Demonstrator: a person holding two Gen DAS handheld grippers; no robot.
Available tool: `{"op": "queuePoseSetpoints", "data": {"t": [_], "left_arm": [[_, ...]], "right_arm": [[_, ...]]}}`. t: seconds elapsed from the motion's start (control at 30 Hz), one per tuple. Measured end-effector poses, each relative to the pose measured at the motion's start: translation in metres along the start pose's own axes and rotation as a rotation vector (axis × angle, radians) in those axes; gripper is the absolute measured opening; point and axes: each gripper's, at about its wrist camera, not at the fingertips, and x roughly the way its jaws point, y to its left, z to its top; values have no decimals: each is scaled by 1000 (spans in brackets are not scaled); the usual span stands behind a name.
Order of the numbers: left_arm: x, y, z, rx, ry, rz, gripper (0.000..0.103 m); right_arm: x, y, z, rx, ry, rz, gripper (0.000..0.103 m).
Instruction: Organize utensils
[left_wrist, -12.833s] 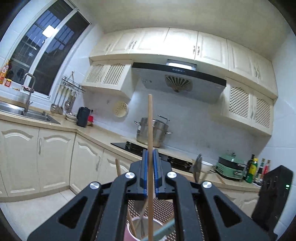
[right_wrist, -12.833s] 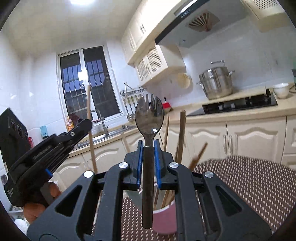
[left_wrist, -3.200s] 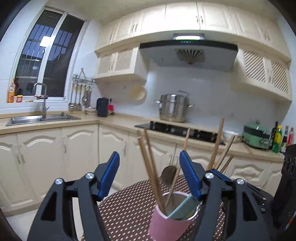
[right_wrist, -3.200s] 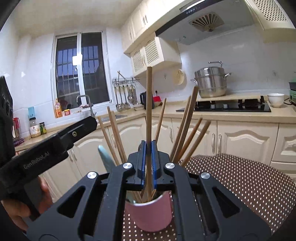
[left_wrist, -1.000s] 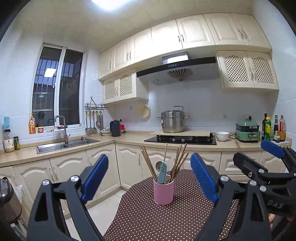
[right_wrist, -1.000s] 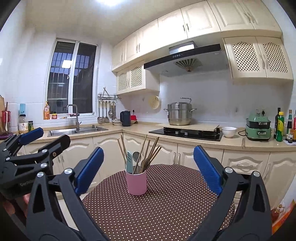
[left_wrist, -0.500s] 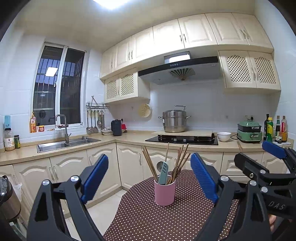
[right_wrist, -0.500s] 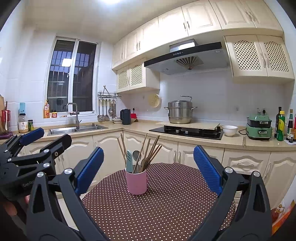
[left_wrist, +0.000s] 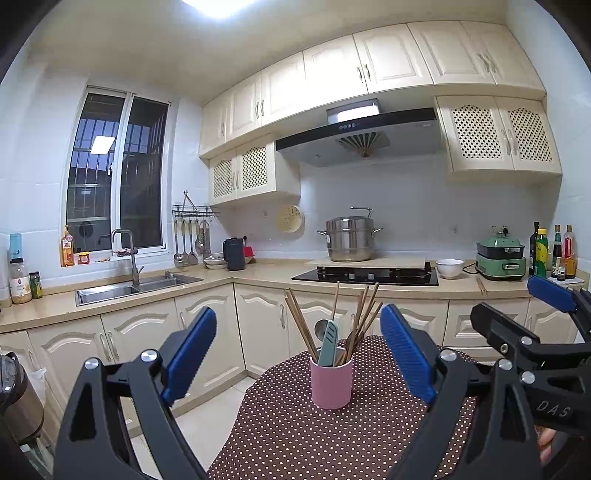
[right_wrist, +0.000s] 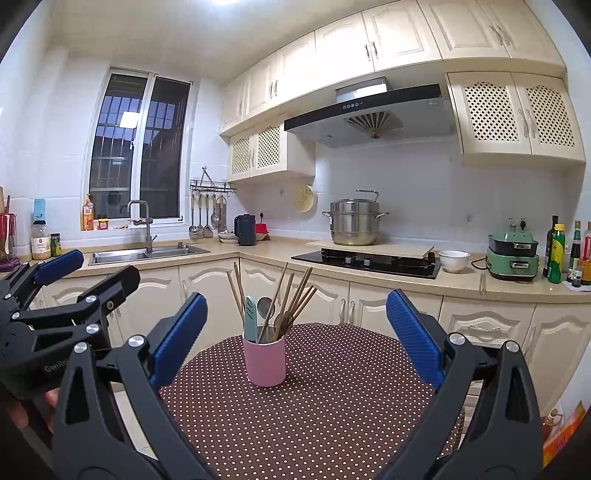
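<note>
A pink cup (left_wrist: 331, 384) (right_wrist: 265, 363) stands upright on the brown dotted tablecloth (left_wrist: 314, 435) (right_wrist: 332, 398). It holds several wooden chopsticks (left_wrist: 301, 328) (right_wrist: 295, 295), a metal spoon (right_wrist: 264, 305) and a pale green-handled utensil (left_wrist: 328, 343) (right_wrist: 250, 319). My left gripper (left_wrist: 297, 354) is open and empty, held back from the cup. My right gripper (right_wrist: 295, 332) is open and empty too, well short of the cup. Each gripper shows at the side of the other's view: the right gripper (left_wrist: 532, 332), the left gripper (right_wrist: 66, 291).
Cream cabinets and a beige counter (right_wrist: 406, 273) run behind the table, with a sink (right_wrist: 147, 254), a black hob (right_wrist: 369, 262), a steel pot (right_wrist: 354, 221), a white bowl (right_wrist: 453, 260), a green cooker (right_wrist: 511, 254) and bottles (right_wrist: 565, 254). Floor lies left of the table (left_wrist: 207, 417).
Almost nothing differs: the left wrist view has shifted very slightly. Both grippers stay open and empty, away from the cup.
</note>
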Motion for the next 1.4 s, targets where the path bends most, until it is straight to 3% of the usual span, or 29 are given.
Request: {"op": "queuePoseSetpoints", "data": {"t": [1.4], "left_arm": [[5,-2,-4,6,3,-7,89]], "right_arm": [[1,-1,-4,19,16,3,96]]}}
